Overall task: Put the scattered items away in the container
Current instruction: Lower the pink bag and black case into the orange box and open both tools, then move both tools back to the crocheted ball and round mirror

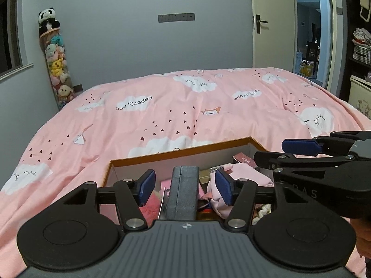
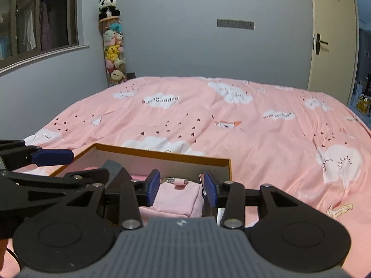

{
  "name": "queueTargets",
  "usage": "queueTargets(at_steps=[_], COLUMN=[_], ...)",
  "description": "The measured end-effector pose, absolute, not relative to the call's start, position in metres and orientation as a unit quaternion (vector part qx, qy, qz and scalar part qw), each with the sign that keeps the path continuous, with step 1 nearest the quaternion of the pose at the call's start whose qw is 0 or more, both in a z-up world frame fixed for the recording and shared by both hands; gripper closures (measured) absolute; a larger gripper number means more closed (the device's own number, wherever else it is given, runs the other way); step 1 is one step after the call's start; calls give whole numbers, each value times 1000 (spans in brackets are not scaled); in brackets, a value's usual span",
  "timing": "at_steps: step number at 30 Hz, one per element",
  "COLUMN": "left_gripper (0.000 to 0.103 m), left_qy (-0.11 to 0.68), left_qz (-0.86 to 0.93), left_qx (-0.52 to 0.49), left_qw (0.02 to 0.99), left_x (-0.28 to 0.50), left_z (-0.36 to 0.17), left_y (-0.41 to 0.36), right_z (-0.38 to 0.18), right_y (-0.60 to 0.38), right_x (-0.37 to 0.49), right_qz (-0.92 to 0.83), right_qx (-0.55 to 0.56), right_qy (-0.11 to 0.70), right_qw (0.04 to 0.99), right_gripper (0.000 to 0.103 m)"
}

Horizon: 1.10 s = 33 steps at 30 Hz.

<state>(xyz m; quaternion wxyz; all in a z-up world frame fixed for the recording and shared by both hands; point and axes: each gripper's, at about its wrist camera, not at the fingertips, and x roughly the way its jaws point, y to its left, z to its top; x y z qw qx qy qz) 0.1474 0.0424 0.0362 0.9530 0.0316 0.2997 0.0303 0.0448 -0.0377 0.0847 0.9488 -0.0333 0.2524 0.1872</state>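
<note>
An orange-rimmed cardboard box (image 1: 180, 150) with white inner walls lies on the pink bed; it also shows in the right wrist view (image 2: 162, 154). My left gripper (image 1: 185, 186) is open over the box, astride a grey rectangular case (image 1: 184, 191) that stands between its blue pads without touching them. My right gripper (image 2: 182, 186) is open over the box, either side of a pink pouch (image 2: 177, 197) with a metal zip ring. The pouch (image 1: 243, 176) and the right gripper (image 1: 301, 148) show in the left wrist view. The grey case (image 2: 114, 172) shows in the right wrist view.
The box also holds a fluffy pink item (image 1: 150, 202), a dark red booklet (image 1: 243, 159) and other small things. The pink cloud-print duvet (image 2: 255, 127) covers the bed around it. A tube of plush toys (image 2: 113, 51) stands at the far wall. A door (image 1: 271, 23) stands ajar at the right.
</note>
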Motion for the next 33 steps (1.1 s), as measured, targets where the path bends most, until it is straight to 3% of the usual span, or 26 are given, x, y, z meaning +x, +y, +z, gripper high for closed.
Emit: queueTargets(at_steps=[22,33], left_gripper=[35,35], left_qy=[334,386], left_qz=[52,11], left_qx=[21,15], left_qw=[941,922], left_x=[85,44], left_z=[49,23], left_y=[44,48], right_z=[99,71], right_y=[-42,-60], right_x=[-37,-77], right_qz=[234,247], right_qx=[-42,-28], right_qy=[212,256], right_qw=[948,934], right_gripper=[51,51])
